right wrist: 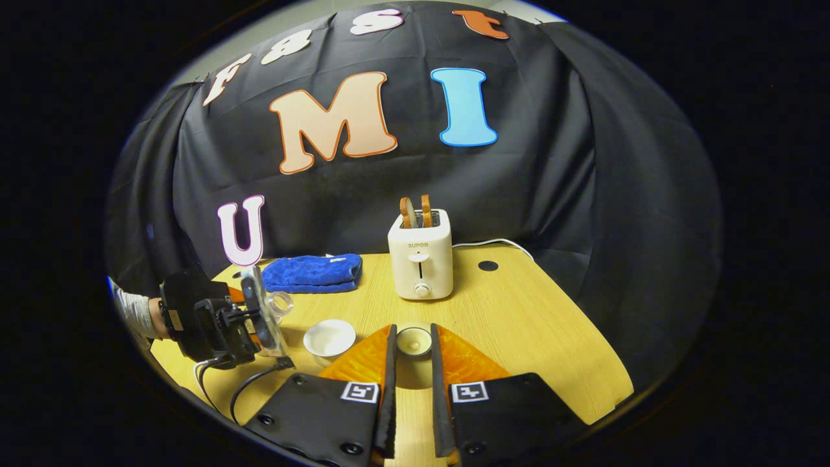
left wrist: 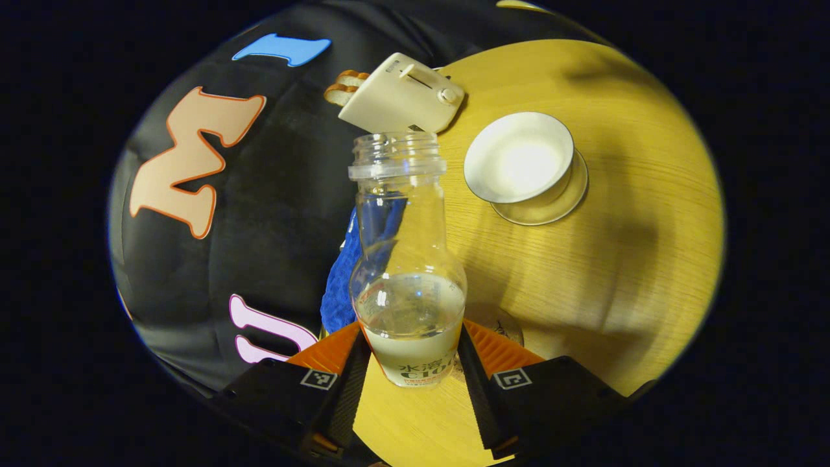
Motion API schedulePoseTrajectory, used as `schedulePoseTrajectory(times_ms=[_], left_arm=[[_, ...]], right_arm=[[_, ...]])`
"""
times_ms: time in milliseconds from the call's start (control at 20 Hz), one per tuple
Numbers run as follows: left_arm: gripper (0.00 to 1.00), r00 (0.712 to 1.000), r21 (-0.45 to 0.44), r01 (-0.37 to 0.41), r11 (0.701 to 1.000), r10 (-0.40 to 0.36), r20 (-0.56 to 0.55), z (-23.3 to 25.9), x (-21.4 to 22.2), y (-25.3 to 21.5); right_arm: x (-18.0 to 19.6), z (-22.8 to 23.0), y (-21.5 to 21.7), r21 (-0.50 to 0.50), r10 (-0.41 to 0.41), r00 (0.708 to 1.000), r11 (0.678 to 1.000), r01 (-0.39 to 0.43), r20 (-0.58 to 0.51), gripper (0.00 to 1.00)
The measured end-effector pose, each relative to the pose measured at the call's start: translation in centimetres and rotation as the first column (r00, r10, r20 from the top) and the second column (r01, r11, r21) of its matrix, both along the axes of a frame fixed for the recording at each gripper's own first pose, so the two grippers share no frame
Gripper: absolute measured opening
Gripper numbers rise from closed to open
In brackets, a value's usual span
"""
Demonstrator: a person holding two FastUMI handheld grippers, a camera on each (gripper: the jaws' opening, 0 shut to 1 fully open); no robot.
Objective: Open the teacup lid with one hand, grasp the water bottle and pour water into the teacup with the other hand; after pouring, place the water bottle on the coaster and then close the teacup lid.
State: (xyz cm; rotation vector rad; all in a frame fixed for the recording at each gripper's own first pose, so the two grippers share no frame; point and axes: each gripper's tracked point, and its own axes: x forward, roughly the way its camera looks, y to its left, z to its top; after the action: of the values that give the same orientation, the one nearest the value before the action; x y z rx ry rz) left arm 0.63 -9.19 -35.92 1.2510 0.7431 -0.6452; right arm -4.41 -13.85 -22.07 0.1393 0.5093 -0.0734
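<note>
Wooden desk (right wrist: 519, 311) — toaster (right wrist: 420, 259) w/ bread at back, blue cloth (right wrist: 311, 272) left of it, open teacup (right wrist: 329, 337) near front.

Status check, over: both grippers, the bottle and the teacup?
Left gripper shut on water bottle, uncapped, near upright. Right gripper holds teacup lid. Teacup open on saucer; nothing between bottle and cup.

1. In the right gripper view, a toaster (right wrist: 420, 262) stands at the back of the table (right wrist: 532, 324), bread (right wrist: 415, 211) in its slots.
2. A towel (right wrist: 312, 272) lies left of the toaster.
3. A teacup (right wrist: 329, 338) sits before the towel, near the table's front.
4. The bottle (right wrist: 264, 316) is left of the teacup, in the left gripper (right wrist: 249, 321).
5. The lid (right wrist: 414, 340) sits right of the teacup, between the right gripper's (right wrist: 411, 363) fingers.
</note>
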Motion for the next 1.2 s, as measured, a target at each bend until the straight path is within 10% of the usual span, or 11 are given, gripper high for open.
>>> schedulePoseTrajectory(times_ms=[350, 1200], left_arm=[[0.72, 0.993, 0.160, 0.101, 0.982, -0.089, -0.081, -0.5, -0.5, -0.1], [0.72, 0.949, 0.465, 0.311, 0.829, -0.246, -0.197, 1.7, 0.7, 0.1]], right_arm=[[-0.7, -1.1, -1.1, 0.019, -0.013, 1.000, 1.000, 0.013, -0.019, 0.27], [-1.4, -2.5, -1.2, 0.052, 0.000, 0.999, 0.999, 0.001, -0.034, 0.26]])
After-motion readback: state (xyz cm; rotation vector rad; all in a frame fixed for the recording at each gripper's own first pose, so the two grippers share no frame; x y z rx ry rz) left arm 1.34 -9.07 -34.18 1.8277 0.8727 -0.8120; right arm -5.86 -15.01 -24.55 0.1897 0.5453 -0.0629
